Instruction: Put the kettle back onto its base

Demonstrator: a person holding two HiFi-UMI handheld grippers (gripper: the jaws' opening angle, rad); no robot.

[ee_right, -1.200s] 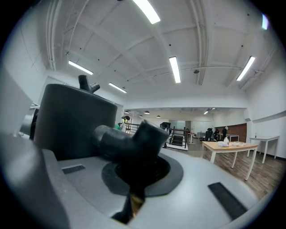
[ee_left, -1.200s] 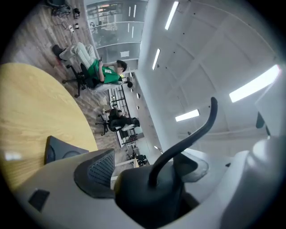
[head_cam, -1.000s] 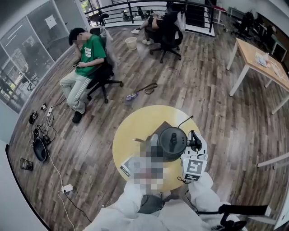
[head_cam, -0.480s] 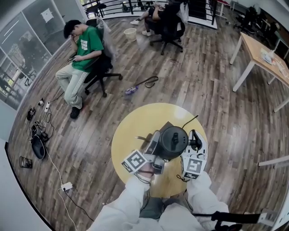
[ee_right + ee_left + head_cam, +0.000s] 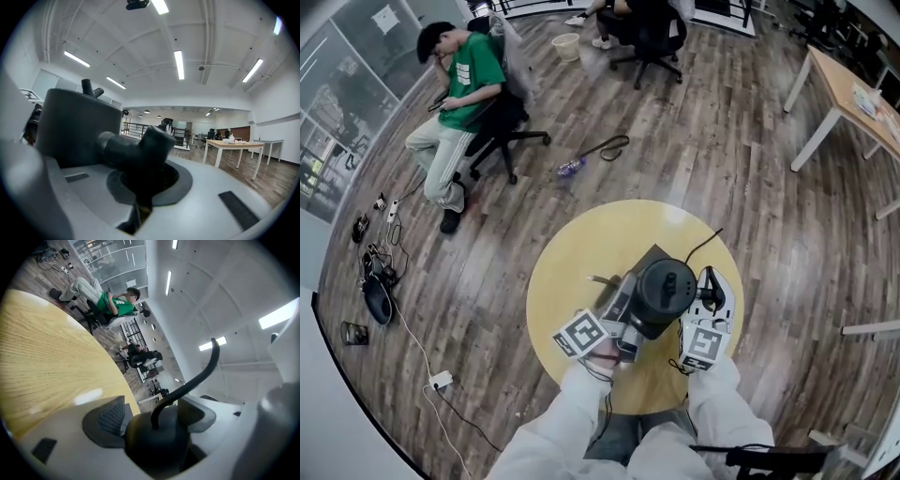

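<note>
**Kettle over base, seating unconfirmed**

Kettle (image 5: 666, 292) hangs over the near part of its dark base (image 5: 649, 261) on the round yellow desk (image 5: 581, 244); base cord (image 5: 703, 242) trails off the far side. Head view can't tell me whether the bottom touches the base. My call: not seated yet.

Right claw (image 5: 149, 176) is clamped on the handle (image 5: 136, 147), pads almost meeting round it. Left claw (image 5: 159, 404) stands wide. Its jaws have just been closing, with the root of the thin curved spout (image 5: 197, 377) between them, but I see no pad pressing on it.

What could go wrong, as I judge it:
- Off-centre landing. The kettle body hides most of the base from above, so I'd be lining up blind. A miss leaves it perched on the rim, tilted, not mated.
- Base slides. Nothing holds it down, so a sideways nudge from the kettle bottom could push it across the desk.
- Swing. One narrow pinch on the handle carries the weight, so the body may pivot and come in crooked.
- Spout. If the left claw closes hard on that thin neck, it could twist the kettle off line or bend the spout.
- Early release. Letting go before it's flat could tip it.
</note>
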